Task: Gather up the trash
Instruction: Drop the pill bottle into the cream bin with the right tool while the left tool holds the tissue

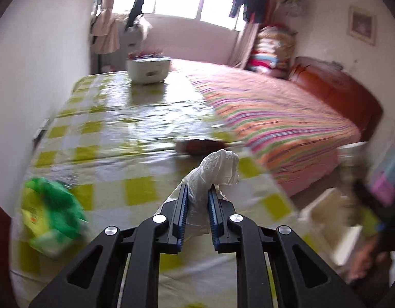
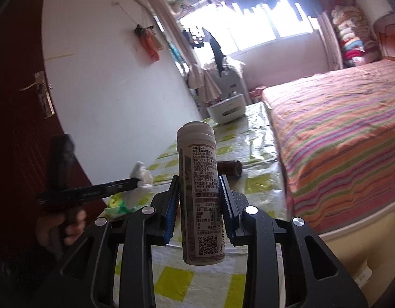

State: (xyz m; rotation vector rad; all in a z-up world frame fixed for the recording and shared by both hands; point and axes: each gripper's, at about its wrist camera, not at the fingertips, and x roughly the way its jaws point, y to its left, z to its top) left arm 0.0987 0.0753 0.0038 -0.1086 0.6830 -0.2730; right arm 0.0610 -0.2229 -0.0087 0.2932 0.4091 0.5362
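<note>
Crumpled white tissue (image 1: 215,172) is pinched between the blue-padded fingers (image 1: 183,205) of the left gripper (image 1: 197,192), whose jaws are narrowed to a small gap filled by the wad. The tissue's long axis runs forward along the fingers, and its bulging end juts past the tips, raised above the yellow-checked tablecloth (image 1: 135,138). In the right wrist view the same left gripper (image 2: 135,181) is seen from the side, held roughly level, with the tissue (image 2: 142,177) at its tip and the person's left hand (image 2: 61,227) wrapped round the handle below.

The right gripper (image 2: 198,182) is closed on a white-capped bottle (image 2: 201,195) with a printed label. The bottle is clamped at mid-body, its long axis near upright, cap up and away from the camera, base hanging toward the lens; it is lifted clear of the cloth.

A green and yellow wrapper (image 1: 53,218) lies on the cloth to the left of the left gripper, and what is probably a dark brown can (image 2: 229,168), blurred, lies on its side farther along the cloth. A white box (image 1: 148,70) stands at the far end, and a striped bed (image 2: 338,138) lies just beside the cloth on the right.
</note>
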